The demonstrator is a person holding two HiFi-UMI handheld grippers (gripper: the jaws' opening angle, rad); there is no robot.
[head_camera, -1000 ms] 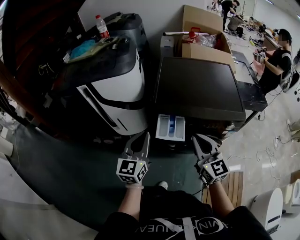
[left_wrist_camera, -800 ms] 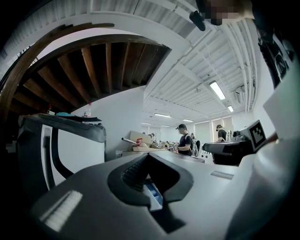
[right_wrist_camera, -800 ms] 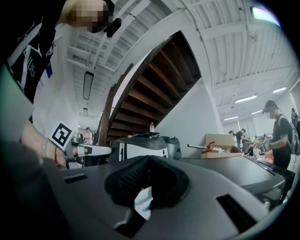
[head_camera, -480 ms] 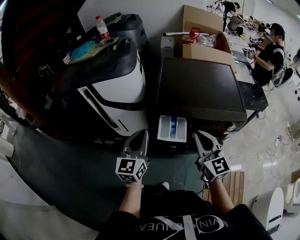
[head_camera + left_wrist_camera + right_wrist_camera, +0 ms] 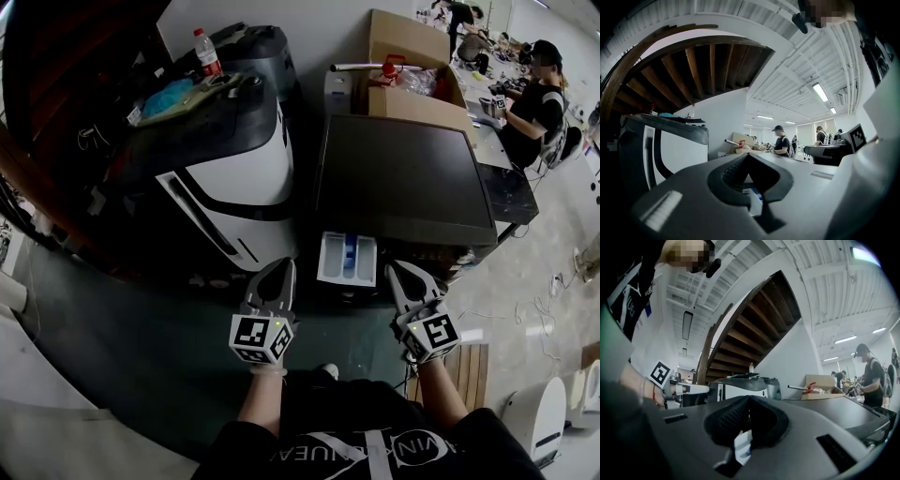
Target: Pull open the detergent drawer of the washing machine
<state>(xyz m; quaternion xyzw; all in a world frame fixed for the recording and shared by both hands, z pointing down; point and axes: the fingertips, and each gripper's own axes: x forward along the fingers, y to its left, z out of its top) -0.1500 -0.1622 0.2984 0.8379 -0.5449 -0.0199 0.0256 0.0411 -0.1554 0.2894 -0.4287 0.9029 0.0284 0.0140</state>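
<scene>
The washing machine (image 5: 398,178) has a dark flat top. Its white detergent drawer (image 5: 347,258) stands pulled out at the front left, with a blue insert showing inside. My left gripper (image 5: 280,267) hangs left of the drawer, shut and empty, apart from it. My right gripper (image 5: 400,271) hangs right of the drawer, also shut with nothing in it. In the left gripper view the closed left gripper (image 5: 748,155) leaves a small gap through which the drawer (image 5: 754,200) shows. The right gripper view shows its closed right gripper (image 5: 749,397) with the drawer (image 5: 743,446) behind it.
A black-and-white appliance (image 5: 220,169) stands left of the washer, with a water bottle (image 5: 203,52) and clutter on top. A cardboard box (image 5: 412,70) sits behind the washer. A person (image 5: 534,98) works at a desk at the back right. A wooden pallet (image 5: 469,366) lies on the floor.
Both grippers and the drawer keep their places. Only the head view has shifted slightly, and the person at the back right has moved.
</scene>
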